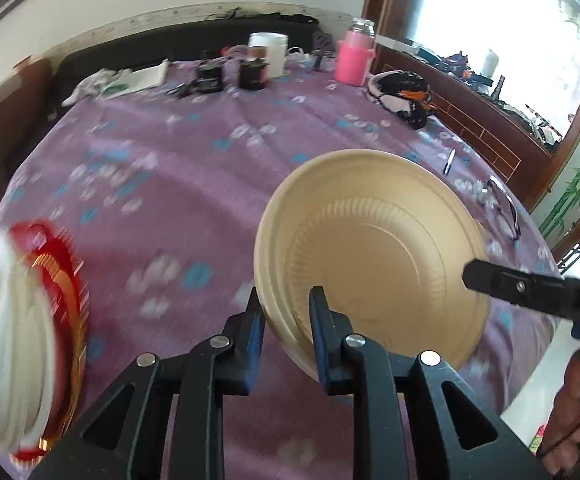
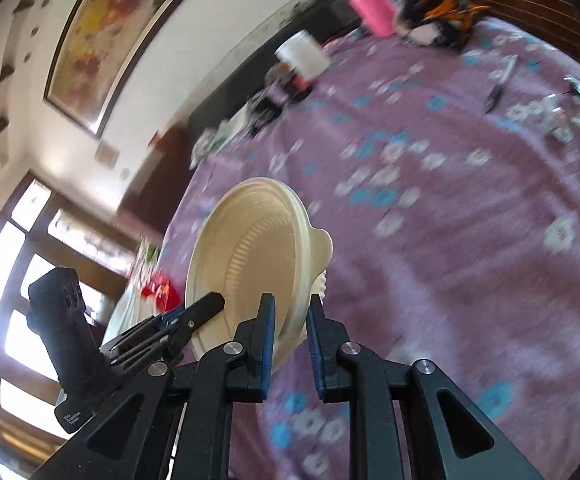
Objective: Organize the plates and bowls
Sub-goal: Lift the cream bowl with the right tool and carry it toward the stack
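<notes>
The bowl hangs tilted above the purple cloth, its mouth turned up toward both cameras, its base toward the table. Being round, it has no long axis. The left gripper pinches its near rim; the right gripper is clamped on the opposite rim. A stack of white plates on a red one, blurred, sits to the bowl's left, probably nearer the left hand.

Blurred red-rimmed plates — cut off at edge.
</notes>
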Demonstrator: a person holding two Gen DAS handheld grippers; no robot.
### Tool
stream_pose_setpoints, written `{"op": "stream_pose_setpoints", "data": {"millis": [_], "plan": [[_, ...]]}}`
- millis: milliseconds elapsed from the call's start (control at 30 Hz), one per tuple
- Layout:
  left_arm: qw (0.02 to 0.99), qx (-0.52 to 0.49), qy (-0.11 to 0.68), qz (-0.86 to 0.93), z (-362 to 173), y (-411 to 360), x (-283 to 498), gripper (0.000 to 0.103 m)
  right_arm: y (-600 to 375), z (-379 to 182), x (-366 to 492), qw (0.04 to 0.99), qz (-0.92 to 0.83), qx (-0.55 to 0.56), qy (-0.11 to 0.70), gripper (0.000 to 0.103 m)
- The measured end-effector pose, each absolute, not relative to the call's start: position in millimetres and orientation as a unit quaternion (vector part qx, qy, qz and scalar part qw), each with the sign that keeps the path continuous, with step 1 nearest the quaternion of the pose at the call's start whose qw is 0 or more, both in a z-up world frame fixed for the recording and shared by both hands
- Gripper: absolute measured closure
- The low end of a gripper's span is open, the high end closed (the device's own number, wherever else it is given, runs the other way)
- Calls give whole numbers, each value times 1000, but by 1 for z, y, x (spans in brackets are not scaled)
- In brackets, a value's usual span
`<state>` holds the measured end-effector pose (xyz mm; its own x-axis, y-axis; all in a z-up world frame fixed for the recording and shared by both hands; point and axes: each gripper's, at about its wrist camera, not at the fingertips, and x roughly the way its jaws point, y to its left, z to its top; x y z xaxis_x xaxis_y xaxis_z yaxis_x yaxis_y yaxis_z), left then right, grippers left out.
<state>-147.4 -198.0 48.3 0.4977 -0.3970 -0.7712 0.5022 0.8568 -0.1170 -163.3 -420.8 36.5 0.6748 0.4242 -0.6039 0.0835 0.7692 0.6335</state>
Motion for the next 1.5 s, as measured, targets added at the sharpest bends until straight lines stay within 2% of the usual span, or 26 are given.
{"op": "stream_pose_setpoints", "data": {"millis": [233, 467, 733, 1500], "plan": [[867, 59, 432, -243, 34, -172, -160, 80, -385, 25, -157, 857, 101, 286, 416, 84], [885, 87, 395, -228, 31, -178, -167, 79, -369, 26, -156, 886, 55, 212, 408, 87], [909, 112, 343, -210, 47, -177, -181, 79, -363, 35, -163, 895, 48, 201, 395, 87], [929, 108, 302, -186, 64, -153, -189, 79, -338, 59, -166, 901, 71, 193, 381, 87]]}}
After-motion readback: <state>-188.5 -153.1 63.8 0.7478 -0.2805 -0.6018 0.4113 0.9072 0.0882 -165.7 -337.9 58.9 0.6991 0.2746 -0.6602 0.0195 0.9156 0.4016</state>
